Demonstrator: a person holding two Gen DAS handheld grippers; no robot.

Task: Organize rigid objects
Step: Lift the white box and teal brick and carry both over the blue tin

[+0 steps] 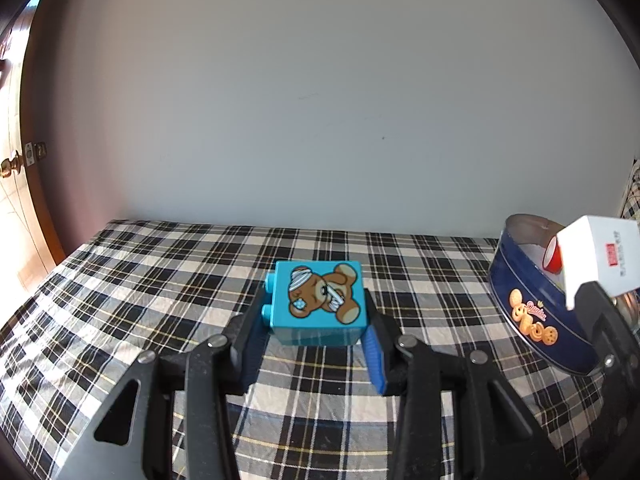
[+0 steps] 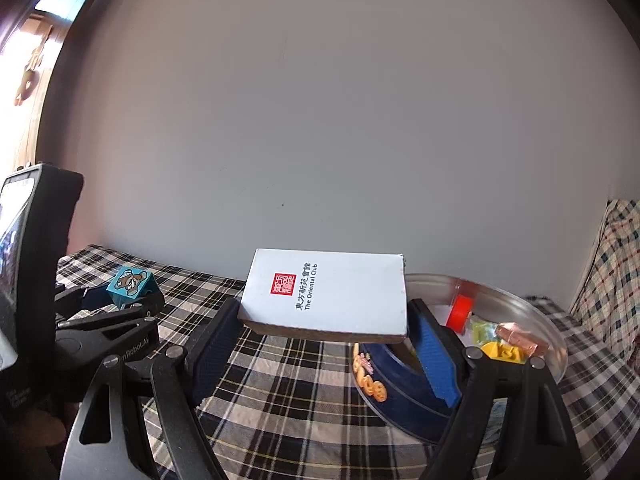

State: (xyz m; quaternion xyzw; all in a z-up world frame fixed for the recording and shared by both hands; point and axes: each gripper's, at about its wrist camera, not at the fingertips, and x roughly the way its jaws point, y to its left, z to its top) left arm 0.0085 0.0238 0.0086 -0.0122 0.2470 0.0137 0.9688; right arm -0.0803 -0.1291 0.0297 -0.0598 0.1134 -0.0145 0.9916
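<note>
My left gripper [image 1: 316, 320] is shut on a teal toy block with a bear picture [image 1: 318, 302], just above the checked cloth; the block also shows in the right wrist view [image 2: 130, 286]. My right gripper [image 2: 326, 332] is shut on a white box with a red seal [image 2: 326, 294] and holds it level beside and slightly over the blue round cookie tin [image 2: 404, 384]. The box [image 1: 600, 256] and tin [image 1: 532, 308] also show at the right of the left wrist view. Inside the tin lie a red-capped item [image 2: 460, 312], a yellow toy [image 2: 502, 350] and a copper-coloured piece [image 2: 520, 338].
A black-and-white checked cloth [image 1: 160, 280] covers the table. A plain wall [image 1: 320, 100] rises right behind it. A wooden door with a brass knob [image 1: 10, 166] stands at the left. More checked fabric [image 2: 616, 260] hangs at the right.
</note>
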